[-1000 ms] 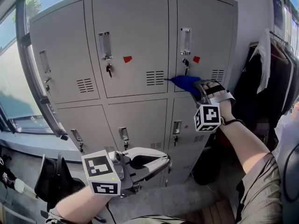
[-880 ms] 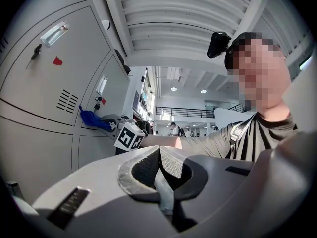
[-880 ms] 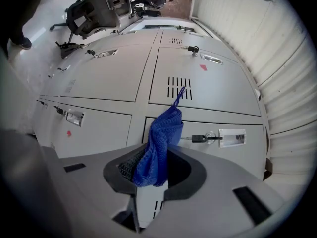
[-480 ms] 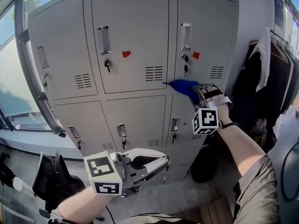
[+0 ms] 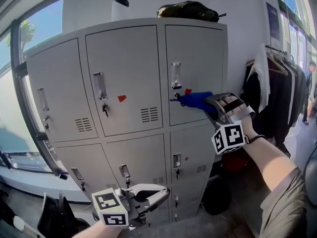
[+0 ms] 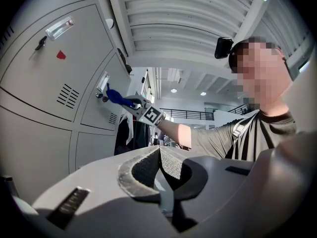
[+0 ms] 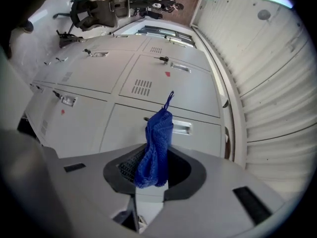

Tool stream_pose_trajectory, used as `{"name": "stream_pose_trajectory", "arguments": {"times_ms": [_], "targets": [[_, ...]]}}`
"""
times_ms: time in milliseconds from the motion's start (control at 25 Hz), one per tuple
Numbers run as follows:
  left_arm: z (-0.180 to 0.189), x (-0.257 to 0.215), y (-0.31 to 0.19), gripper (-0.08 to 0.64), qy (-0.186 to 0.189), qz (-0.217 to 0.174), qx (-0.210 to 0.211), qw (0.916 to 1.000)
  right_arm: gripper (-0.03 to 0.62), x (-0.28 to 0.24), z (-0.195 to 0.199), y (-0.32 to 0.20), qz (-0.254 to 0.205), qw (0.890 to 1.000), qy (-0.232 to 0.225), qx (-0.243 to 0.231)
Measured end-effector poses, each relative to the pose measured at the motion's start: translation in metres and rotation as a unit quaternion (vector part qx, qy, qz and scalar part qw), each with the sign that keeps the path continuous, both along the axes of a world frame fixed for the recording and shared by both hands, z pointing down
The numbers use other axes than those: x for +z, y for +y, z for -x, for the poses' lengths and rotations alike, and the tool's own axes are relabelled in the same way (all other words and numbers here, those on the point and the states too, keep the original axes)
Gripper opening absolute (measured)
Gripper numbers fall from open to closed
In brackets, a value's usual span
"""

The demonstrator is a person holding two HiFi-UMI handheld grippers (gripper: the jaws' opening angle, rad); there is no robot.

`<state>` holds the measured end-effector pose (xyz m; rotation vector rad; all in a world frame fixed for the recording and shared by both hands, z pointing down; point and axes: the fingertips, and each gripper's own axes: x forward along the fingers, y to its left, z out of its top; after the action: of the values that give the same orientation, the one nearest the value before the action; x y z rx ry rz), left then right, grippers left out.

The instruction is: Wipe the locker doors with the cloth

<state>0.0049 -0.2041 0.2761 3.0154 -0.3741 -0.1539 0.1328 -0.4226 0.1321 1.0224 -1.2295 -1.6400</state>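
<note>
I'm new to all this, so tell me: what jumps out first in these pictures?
A bright blue cloth, clamped in the right gripper, reaches the upper right door of the grey lockers, near its lock. Lower down, the left gripper hangs shut and empty.

The right gripper (image 5: 212,104), clamped on the blue cloth (image 5: 197,100), has moved up the upper right locker door (image 5: 198,48), from near the door's lower edge to the lock (image 5: 175,97), which now sits at the cloth's tip. The red sticker (image 5: 187,90) is now just above the cloth. The head view has tilted up, so the locker top with a black bag (image 5: 187,10) and a white object (image 5: 120,8) is now in view.
</note>
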Motion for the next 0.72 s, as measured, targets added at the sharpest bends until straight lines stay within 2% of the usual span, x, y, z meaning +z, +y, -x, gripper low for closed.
{"name": "stream_pose_trajectory", "arguments": {"times_ms": [200, 400, 560, 720], "targets": [[-0.008, -0.010, -0.001, 0.009, -0.001, -0.015, 0.006, 0.9999, 0.085, -0.102, -0.017, -0.010, -0.066, 0.997, -0.004, 0.032], [-0.002, -0.014, -0.007, 0.009, -0.001, -0.020, -0.012, 0.9997, 0.086, -0.186, -0.032, -0.027, -0.111, 0.992, -0.016, 0.060], [0.007, -0.017, -0.015, 0.009, 0.001, -0.024, -0.036, 0.9991, 0.086, -0.229, -0.037, -0.038, -0.131, 0.988, -0.026, 0.073], [0.015, -0.023, -0.021, 0.009, 0.001, -0.029, -0.058, 0.9979, 0.086, -0.250, -0.033, -0.053, -0.133, 0.988, -0.027, 0.075]]}}
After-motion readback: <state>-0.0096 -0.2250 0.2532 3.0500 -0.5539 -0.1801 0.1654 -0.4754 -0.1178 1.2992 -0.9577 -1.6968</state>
